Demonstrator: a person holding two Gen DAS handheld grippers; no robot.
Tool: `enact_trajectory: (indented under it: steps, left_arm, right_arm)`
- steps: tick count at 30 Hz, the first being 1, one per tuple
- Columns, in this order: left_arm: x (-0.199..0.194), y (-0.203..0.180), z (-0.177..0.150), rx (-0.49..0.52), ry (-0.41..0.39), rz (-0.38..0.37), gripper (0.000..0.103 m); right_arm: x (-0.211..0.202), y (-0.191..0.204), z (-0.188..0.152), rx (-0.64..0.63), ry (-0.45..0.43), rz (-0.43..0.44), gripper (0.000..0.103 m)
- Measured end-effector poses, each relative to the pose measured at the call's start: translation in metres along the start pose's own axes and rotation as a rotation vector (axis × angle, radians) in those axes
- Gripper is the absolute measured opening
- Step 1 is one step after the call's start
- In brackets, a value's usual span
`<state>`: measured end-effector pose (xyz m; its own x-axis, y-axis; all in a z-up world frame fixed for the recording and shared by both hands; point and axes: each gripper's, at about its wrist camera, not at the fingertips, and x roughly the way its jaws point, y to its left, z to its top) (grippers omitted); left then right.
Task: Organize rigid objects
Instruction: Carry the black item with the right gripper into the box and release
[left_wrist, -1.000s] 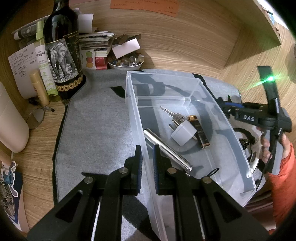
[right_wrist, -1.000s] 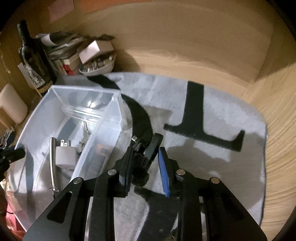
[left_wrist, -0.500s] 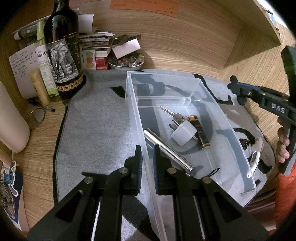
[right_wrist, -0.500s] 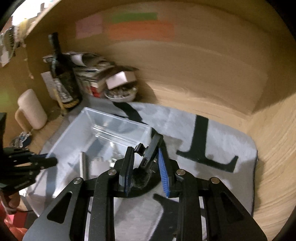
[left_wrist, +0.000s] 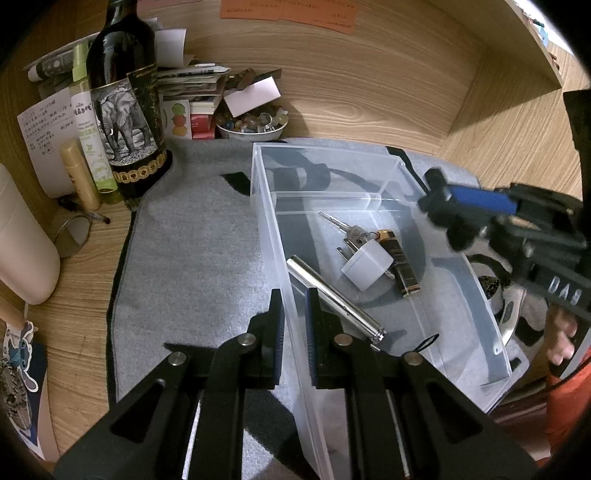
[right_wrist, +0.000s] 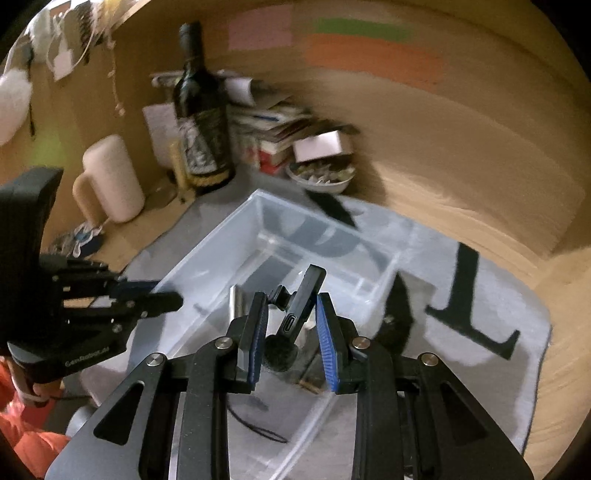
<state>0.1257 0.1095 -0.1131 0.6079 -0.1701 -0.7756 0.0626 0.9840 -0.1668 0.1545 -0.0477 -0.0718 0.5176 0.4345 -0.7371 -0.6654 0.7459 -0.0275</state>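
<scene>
A clear plastic bin (left_wrist: 388, 162) stands on a grey mat (left_wrist: 192, 243). In it lie a silver metal tube (left_wrist: 334, 297), a white plug adapter (left_wrist: 367, 266), keys (left_wrist: 341, 225) and a dark battery (left_wrist: 400, 264). My left gripper (left_wrist: 294, 308) is shut on the bin's left wall. My right gripper (right_wrist: 291, 317) is shut on a small black wireless microphone (right_wrist: 299, 306) with a furry end and holds it above the bin (right_wrist: 280, 229). The right gripper also shows in the left wrist view (left_wrist: 461, 206), over the bin's right side.
A wine bottle (left_wrist: 125, 110), a green spray bottle (left_wrist: 92, 122), a bowl of small items (left_wrist: 251, 123) and stacked papers stand at the back. A cream mug (right_wrist: 110, 181) stands left of the mat. A metal object (left_wrist: 511, 314) lies right of the bin. Wooden walls enclose the desk.
My right gripper has risen from the mat with the microphone and moved left over the bin. My left gripper has stayed on the bin wall.
</scene>
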Motion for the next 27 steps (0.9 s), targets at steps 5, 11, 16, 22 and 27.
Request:
enact_trajectory:
  steps: [5,11,16,22,27]
  left_arm:
    - [0.000,0.000,0.000,0.001,-0.001,0.001,0.010]
    - [0.000,0.001,0.000,-0.001,-0.001,-0.001,0.010]
    - [0.000,0.002,0.001,-0.003,-0.001,-0.001,0.010]
    - [0.000,0.001,0.001,-0.002,-0.002,-0.001,0.010]
    - [0.000,0.001,0.000,-0.004,-0.002,-0.002,0.010]
  right_arm:
    - [0.013,0.011,-0.008,-0.034,0.047,0.000,0.024]
    - [0.026,0.018,-0.017,-0.070,0.107,-0.001,0.024]
    - [0.033,0.025,-0.022,-0.099,0.130,-0.009,0.024]
    - [0.035,0.025,-0.024,-0.102,0.134,-0.001,0.024]
    - [0.028,0.022,-0.020,-0.091,0.108,-0.006,0.025]
